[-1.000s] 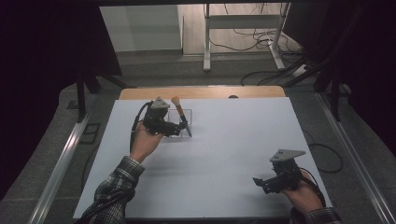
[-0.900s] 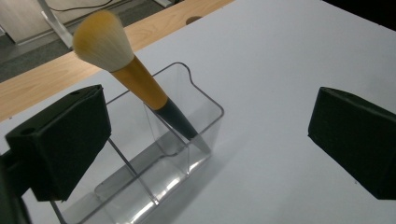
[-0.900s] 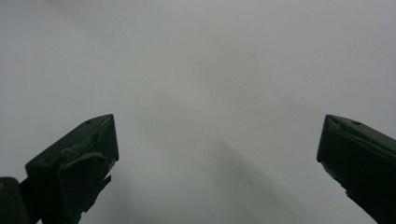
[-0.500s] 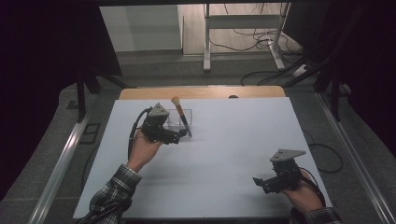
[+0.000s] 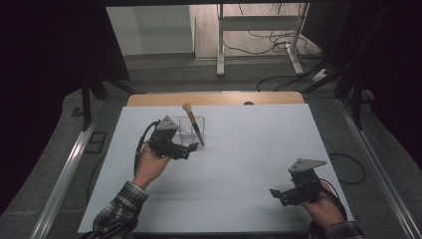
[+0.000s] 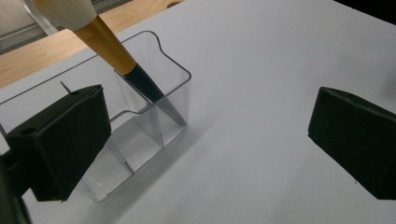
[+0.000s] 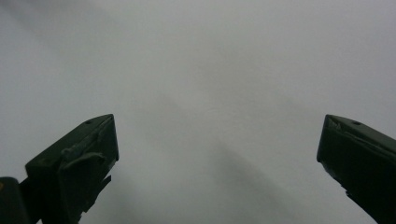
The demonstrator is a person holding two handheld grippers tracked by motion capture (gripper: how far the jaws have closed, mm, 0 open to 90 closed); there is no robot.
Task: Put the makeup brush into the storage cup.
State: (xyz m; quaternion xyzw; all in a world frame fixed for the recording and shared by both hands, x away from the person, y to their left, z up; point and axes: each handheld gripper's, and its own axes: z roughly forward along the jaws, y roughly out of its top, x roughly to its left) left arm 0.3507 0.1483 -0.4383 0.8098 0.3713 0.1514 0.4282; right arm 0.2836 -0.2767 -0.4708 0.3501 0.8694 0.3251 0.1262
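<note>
A clear plastic organizer box (image 5: 191, 129) (image 6: 140, 135) with compartments stands on the white table toward the back left. A makeup brush (image 5: 193, 127) (image 6: 107, 51) with a tan and black handle leans in its right compartment, bristles up. My left gripper (image 5: 191, 151) (image 6: 205, 144) is open just in front of the box, its jaws wide apart with nothing between them. My right gripper (image 5: 276, 194) (image 7: 217, 163) is open low over the bare table at the front right, empty.
The white tabletop (image 5: 249, 149) has a wooden strip (image 5: 214, 98) along its far edge. Metal rails run along both sides of the table. Cables and a desk frame (image 5: 259, 30) lie on the floor beyond.
My left gripper let go of the brush and drew back toward the front. The brush now leans in the box. The right gripper has stayed put.
</note>
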